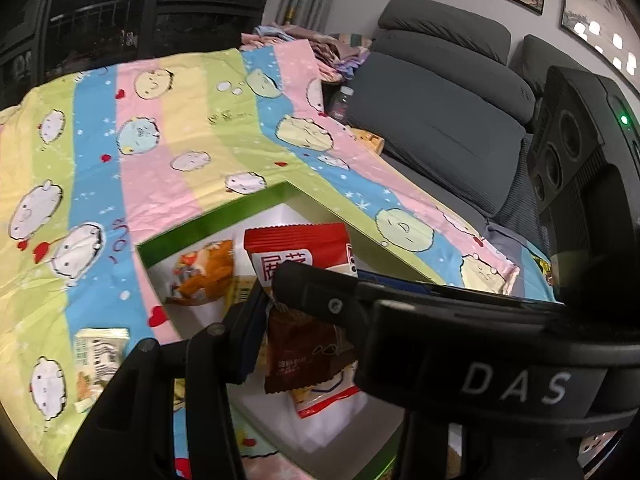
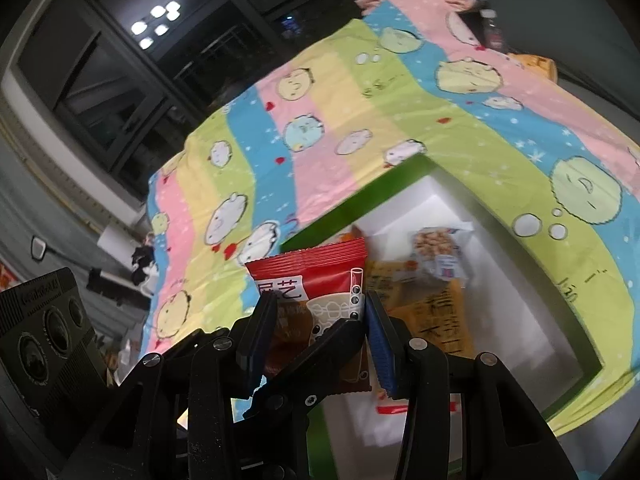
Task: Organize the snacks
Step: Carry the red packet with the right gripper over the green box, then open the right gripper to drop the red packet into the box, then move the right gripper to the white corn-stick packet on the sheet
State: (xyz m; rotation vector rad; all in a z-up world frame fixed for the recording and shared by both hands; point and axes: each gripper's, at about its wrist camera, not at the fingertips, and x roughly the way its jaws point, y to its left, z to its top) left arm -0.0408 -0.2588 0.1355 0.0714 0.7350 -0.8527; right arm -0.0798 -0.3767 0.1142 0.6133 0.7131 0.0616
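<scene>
The right gripper (image 2: 320, 332) has its two black fingers with blue pads closed on a small red and brown shiny plastic snack packet (image 2: 316, 280), and holds it by the lower half, one pad on each side edge. The left gripper (image 1: 272, 304) is right there too, and its fingers sit close around the same packet (image 1: 298, 256), but I cannot tell if it is pinching it or just beside it. The packet hangs just above the green cardboard box with the white inside (image 2: 360, 200), over the near left corner of the box. Inside the box lie an orange flat snack bag (image 2: 436, 312) and a small clear bag of nuts (image 2: 438, 252) at the back of it. Outside the box, on its left, a small white and green packet (image 1: 100, 354) lies on the striped cartoon cloth (image 1: 120, 140) under the box. The red packet looks very light and puffy. Its skin is thin, soft and slippery, so it may slide out or twist. What is inside may crush, so a gentle squeeze is best. The flat crimped ends look like the safest place to hold.
</scene>
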